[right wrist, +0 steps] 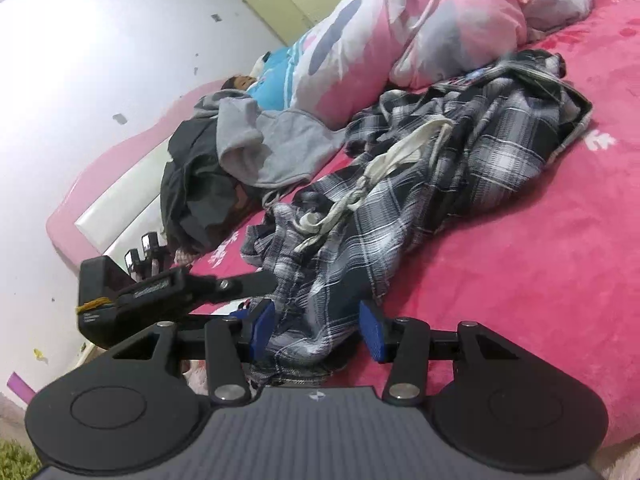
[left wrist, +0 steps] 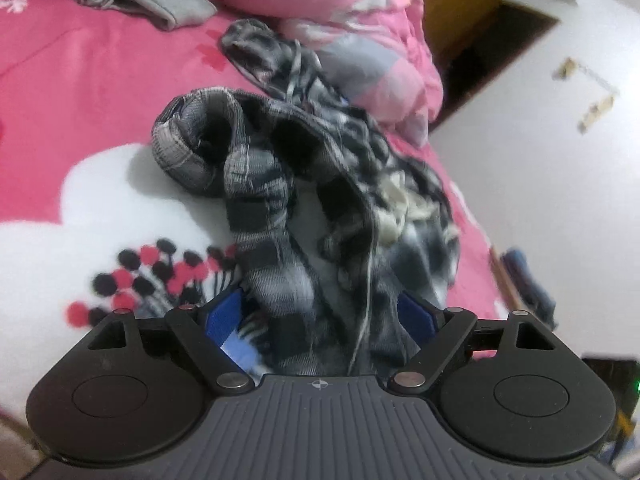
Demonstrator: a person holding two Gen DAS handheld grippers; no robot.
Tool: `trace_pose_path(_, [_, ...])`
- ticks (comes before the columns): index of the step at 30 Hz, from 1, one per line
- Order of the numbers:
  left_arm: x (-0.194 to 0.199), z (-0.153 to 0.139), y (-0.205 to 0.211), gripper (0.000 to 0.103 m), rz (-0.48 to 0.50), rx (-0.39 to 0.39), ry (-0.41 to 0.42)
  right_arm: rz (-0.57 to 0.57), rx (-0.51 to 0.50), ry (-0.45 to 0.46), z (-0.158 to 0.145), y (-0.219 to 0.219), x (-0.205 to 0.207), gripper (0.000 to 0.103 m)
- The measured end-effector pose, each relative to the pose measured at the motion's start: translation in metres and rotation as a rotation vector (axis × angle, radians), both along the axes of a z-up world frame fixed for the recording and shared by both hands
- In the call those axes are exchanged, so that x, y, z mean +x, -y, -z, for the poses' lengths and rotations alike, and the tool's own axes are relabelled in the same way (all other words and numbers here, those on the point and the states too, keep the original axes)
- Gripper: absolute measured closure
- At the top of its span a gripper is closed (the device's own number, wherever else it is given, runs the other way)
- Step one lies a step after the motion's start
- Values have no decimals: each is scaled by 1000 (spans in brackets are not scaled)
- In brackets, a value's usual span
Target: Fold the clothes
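— Plaid garment (right wrist: 420, 184), where does it lie?
— Crumpled on the pink bedspread (right wrist: 540, 280), stretching from the near edge of the bed up toward the pink quilt (right wrist: 460, 20) bunched at the far side. A pale drawstring (right wrist: 384, 168) trails across its middle.

— And the fingers?
— The left gripper (left wrist: 320, 320) stands wide, its blue pads well apart with cloth lying loosely between them, not pinched. The right gripper (right wrist: 316, 332) is about half open; plaid cloth bunches between its pads, touching the left one, clear of the right.

— Any free room?
— Bare bedspread spreads to the right of the garment in the right wrist view. On the other side a grey hoodie (right wrist: 264, 140) lies just beside it, over dark clothes (right wrist: 196, 192) by the headboard (right wrist: 116, 200).
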State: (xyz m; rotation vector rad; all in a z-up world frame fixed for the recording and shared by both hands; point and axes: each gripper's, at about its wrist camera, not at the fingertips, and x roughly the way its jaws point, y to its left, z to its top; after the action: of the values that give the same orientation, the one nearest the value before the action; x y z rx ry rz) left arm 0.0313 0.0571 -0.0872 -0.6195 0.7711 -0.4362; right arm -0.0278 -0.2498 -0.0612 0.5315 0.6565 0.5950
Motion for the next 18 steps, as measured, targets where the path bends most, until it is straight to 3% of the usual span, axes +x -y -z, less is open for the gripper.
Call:
trace_pose_path(5, [-7,-1,13,26,58,29,29,35,-7,25,-6,8,2,53])
trace_pose_path(9, [-18,0,25,30,104,70,74,-14,-58,68,-26,-1,26,53])
trace_pose_path(13, [-23,6,22,51,78,67,84,-176,-184,204,-66,-49,62,50])
trace_pose_path(14, [-23,8,18,53,69,52,80,-224,-216,232,-74,-66,72,47])
trace_pose_path(16, [-23,11,12,58,58,19,76,-323,-290,275,-85,-100,93,28])
trace_pose_path(18, [-26,13,10,64,51,10,87,-428,-384,289,-87,-137,114,27])
